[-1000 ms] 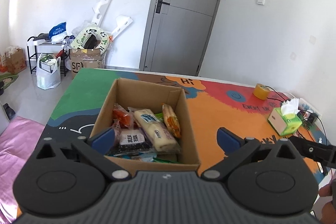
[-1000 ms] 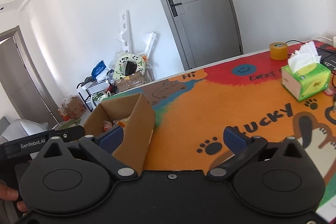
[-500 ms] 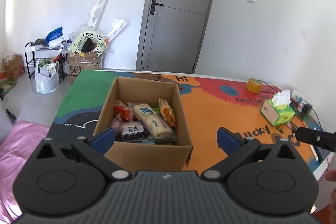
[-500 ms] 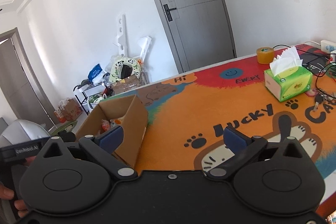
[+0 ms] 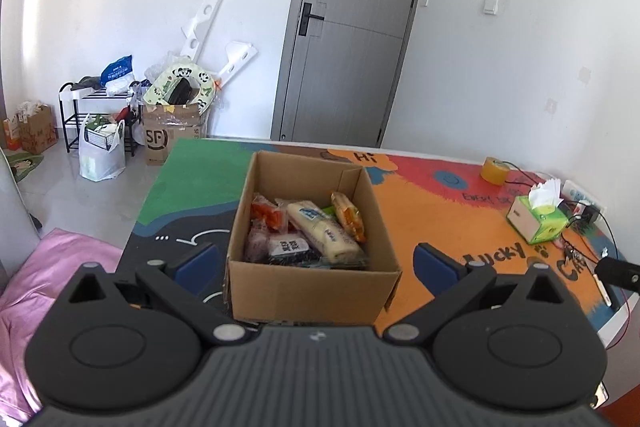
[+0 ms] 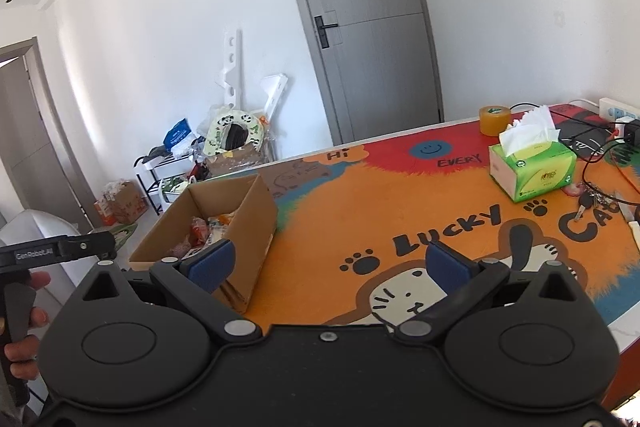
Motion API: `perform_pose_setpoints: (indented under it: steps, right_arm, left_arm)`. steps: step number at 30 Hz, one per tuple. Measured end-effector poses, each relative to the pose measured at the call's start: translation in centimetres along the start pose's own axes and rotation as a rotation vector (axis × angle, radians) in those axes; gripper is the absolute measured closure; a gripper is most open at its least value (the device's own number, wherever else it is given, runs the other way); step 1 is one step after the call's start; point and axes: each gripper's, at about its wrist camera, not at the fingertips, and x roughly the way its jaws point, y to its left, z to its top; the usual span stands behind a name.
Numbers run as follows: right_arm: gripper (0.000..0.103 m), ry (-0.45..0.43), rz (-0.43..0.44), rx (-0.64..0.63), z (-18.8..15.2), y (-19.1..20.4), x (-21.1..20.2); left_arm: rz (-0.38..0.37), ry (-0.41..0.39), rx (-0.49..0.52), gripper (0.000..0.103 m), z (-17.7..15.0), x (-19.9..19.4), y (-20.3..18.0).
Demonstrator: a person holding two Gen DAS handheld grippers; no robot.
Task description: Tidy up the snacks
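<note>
Both grippers farther back, jaws wide, empty.

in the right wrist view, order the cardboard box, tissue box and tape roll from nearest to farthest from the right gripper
1. cardboard box, left, beside the right gripper
2. tissue box, right, mid-table
3. tape roll, behind it, at the far edge

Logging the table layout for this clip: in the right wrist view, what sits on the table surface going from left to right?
Cardboard box of snacks → roll of yellow tape → green tissue box → bunch of keys → white power strip.
</note>
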Motion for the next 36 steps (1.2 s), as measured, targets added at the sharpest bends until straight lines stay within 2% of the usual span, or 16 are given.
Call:
perform_pose_setpoints:
  steps: [6, 36]
  right_arm:
    - [0.0, 0.014, 0.013, -0.011, -0.2, 0.6, 0.0]
    - [0.0, 0.053, 0.02, -0.011, -0.5, 0.9, 0.1]
  left_arm:
    - [0.002, 0.025, 0.044, 0.0, -0.4, 0.1, -0.2]
    - [-0.004, 0.034, 0.094, 0.0, -1.1, 0.4, -1.5]
